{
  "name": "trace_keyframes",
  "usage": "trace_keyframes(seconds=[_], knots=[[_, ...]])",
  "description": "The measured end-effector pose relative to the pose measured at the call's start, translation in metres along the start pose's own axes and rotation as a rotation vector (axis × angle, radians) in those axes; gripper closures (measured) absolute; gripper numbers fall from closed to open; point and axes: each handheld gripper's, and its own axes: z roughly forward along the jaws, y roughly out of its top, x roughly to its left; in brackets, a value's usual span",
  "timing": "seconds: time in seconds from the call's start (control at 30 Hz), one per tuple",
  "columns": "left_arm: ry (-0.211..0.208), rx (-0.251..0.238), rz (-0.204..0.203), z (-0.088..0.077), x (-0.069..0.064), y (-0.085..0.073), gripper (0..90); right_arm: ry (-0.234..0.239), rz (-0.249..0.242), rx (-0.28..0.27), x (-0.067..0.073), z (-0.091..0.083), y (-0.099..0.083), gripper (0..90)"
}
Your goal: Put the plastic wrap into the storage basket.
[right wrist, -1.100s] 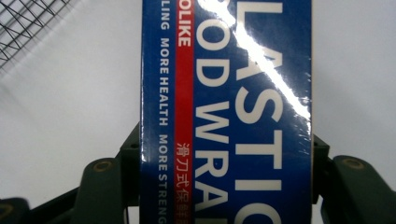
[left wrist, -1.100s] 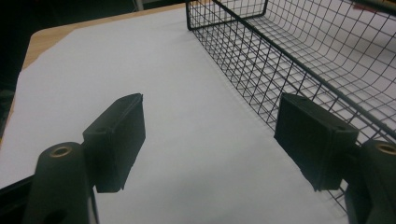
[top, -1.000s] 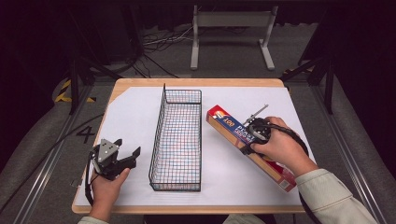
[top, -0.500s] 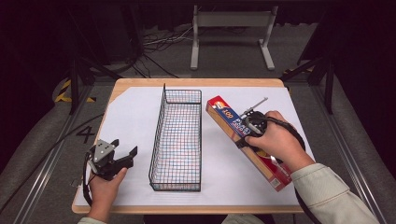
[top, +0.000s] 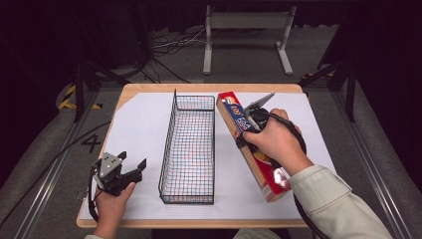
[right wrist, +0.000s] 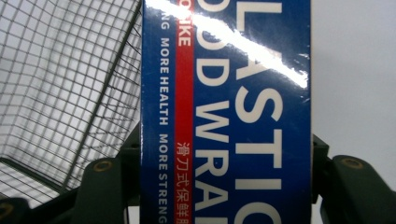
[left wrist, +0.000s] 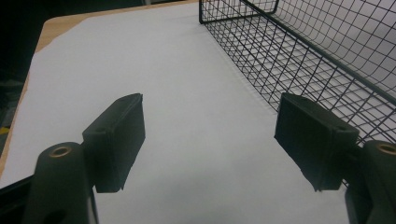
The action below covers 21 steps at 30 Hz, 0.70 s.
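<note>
— Right gripper [top: 245,133] clamped across the wrap box [top: 250,144], jaws pressed on both long sides; in the right gripper view the blue face with white lettering ran straight up between them.

— And where did that box sit?

— On the white sheet [top: 144,134] covering the desk [top: 149,89], just right of the wire basket [top: 189,149], laid diagonally, red far end close to the basket's back corner. Whether its near end touched the sheet, I couldn't tell.

— Hand placement?

— Right hand [top: 271,142] wrapped over the gripper around the box's middle, sleeve [top: 338,204] trailing to the bottom right.

— Left side?

— Left gripper [top: 130,168] was released, jaws spread wide with nothing between them, held low over the sheet near the desk's front left, well apart from the box. Its own view showed the basket's mesh wall just beyond the right-hand jaw.
</note>
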Motion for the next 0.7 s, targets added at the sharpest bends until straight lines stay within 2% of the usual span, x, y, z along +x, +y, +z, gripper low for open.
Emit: trace_keyframes(seconds=[0.13,0.23,0.27,0.4,0.6,0.7], knots=[[0.005,-0.009,0.026,0.000,0.002,0.000,24.5,-0.004,0.037,0.003,0.009,0.000,0.006,40.3],[0.007,-0.006,0.013,0.002,0.003,-0.001,24.2,0.003,0.053,0.009,0.013,0.000,0.009,40.3],[0.002,-0.007,0.011,0.003,0.003,0.000,24.2,0.003,0.081,0.011,0.017,0.001,0.012,40.3],[0.003,-0.002,0.043,0.006,-0.002,0.001,24.2,0.001,0.111,0.010,0.023,0.003,0.017,40.3],[0.000,0.004,0.035,0.009,-0.002,0.000,24.2,-0.001,0.180,0.013,0.034,0.003,0.026,40.4],[0.004,0.010,0.039,0.010,-0.002,0.000,24.2,-0.021,0.198,0.006,0.039,0.004,0.027,40.4]])
